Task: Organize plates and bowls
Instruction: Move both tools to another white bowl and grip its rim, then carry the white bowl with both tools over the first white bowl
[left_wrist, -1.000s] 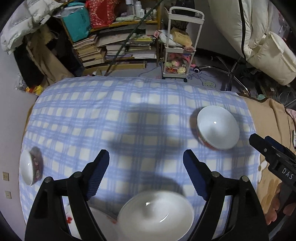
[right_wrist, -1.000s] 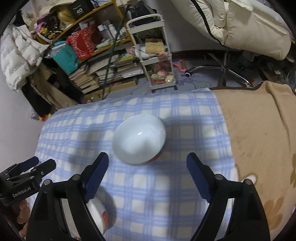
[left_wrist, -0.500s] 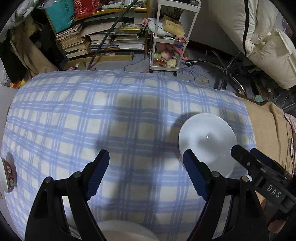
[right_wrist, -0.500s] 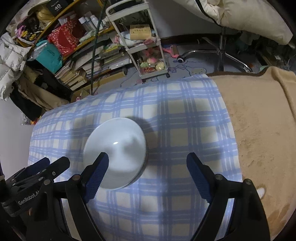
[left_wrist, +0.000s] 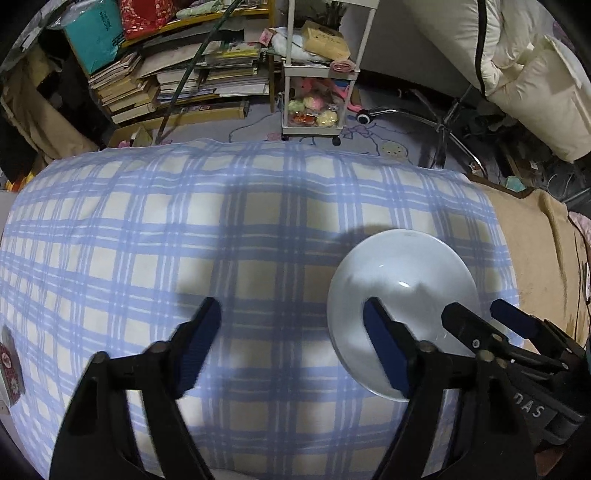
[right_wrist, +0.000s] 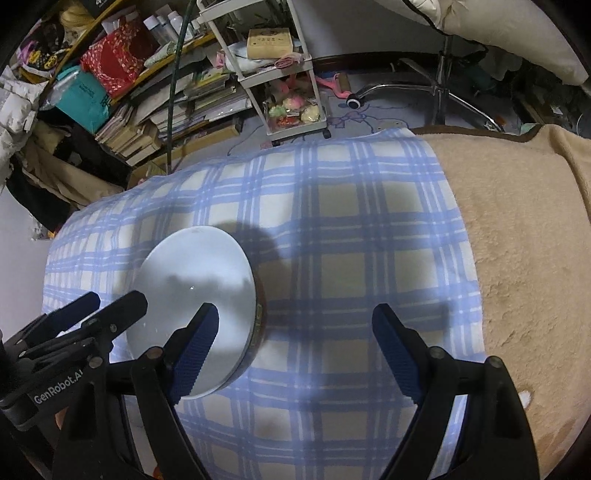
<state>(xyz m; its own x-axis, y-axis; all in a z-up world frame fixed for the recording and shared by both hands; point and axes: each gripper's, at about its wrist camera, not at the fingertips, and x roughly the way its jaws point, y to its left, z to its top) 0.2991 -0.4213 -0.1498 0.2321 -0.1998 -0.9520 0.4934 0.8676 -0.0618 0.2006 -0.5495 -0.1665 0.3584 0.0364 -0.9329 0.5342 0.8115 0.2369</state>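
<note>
A white bowl (left_wrist: 402, 291) with a red patterned outside sits on the blue plaid cloth (left_wrist: 184, 236). In the left wrist view my left gripper (left_wrist: 291, 343) is open, with its right finger over the bowl's near left rim. The right gripper's fingers (left_wrist: 465, 328) show beside the bowl at the right. In the right wrist view the same bowl (right_wrist: 199, 284) lies at the left. My right gripper (right_wrist: 295, 339) is open, its left finger over the bowl's near rim. Another bowl's patterned edge (left_wrist: 9, 365) shows at the far left.
A tan blanket (right_wrist: 524, 240) covers the surface to the right of the plaid cloth. Beyond the far edge stand a white trolley (left_wrist: 317, 74), stacked books (left_wrist: 177, 81) and a chair base (left_wrist: 424, 118) on the floor.
Both grippers have moved forward toward the white bowl, which now looks larger and nearer. The two bowls at the near edge have left the left wrist view.
</note>
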